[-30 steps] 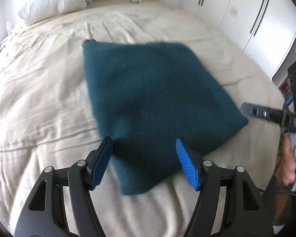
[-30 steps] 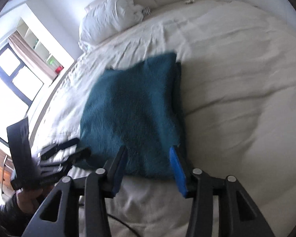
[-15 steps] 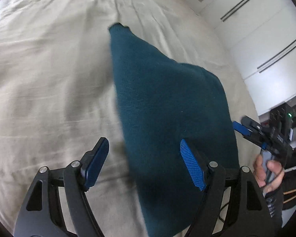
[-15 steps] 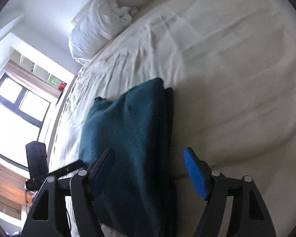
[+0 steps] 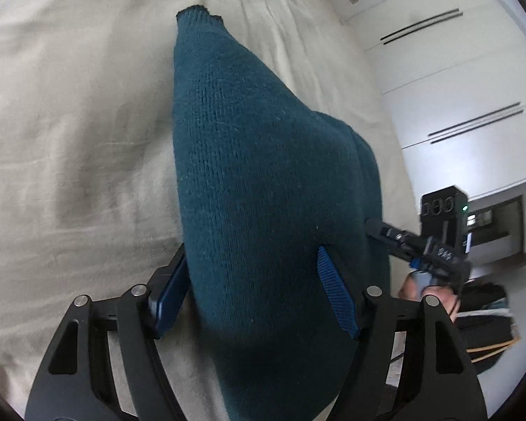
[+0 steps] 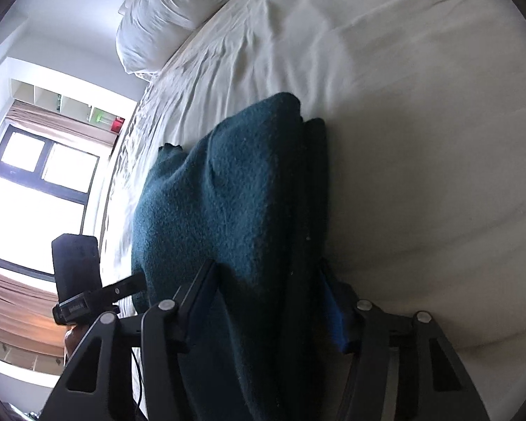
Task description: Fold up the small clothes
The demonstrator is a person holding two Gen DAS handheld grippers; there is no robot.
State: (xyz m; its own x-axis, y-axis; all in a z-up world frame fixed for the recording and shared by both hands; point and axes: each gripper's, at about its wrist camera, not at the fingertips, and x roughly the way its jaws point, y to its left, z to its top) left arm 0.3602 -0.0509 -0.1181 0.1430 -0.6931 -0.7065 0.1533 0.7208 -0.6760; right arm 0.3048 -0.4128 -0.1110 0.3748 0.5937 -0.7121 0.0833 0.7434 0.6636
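While both grippers tilt down toward the bed from the lower edge of their views, each straddles the near end of one folded teal knit garment. In the left wrist view the left gripper has its jaws about half apart and closing, the cloth bulging up between them; the left pad lies against the garment's left edge, the right blue pad presses into the knit from above, though I cannot tell whether the grip is firm. In the right wrist view the right gripper likewise has its jaws part-way apart and closing, with the garment's thick stacked fold filling the gap and hiding most of both pads. There are two grippers, one garment, and one pillow. Each gripper also shows small in the other's view, at mid-right and lower left, with part of a hand behind it. The garment's long axis runs from the bottom centre of the frame away toward the upper middle, narrowing to a ribbed corner at its far end. It lies on the cream sheet of the bed; beyond stand white wardrobe doors at upper right.
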